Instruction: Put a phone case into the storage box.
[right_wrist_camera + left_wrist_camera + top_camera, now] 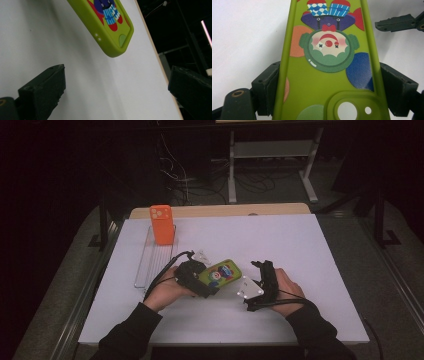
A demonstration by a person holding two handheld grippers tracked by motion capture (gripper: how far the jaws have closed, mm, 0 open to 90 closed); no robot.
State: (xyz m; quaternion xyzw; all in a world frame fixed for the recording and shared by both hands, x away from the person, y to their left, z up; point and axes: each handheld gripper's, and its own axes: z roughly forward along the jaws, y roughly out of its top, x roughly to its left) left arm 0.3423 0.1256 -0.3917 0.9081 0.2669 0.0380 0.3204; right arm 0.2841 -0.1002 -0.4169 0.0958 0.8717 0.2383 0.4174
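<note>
Left gripper (207, 282), held low over the white desk (300, 250), has its fingers (265, 86) clamped on the camera end of a glossy green phone case (223, 272) printed with a clown. Right gripper (262, 267) alongside, fingers (46, 90) wide apart, empty. Farther back, an orange phone case (161, 223) stands in a wire rack (150, 260).

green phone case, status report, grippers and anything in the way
Left gripper shut on green phone case. Right gripper open, empty, just short of the case's free end. Table between them bare; orange case far off.
</note>
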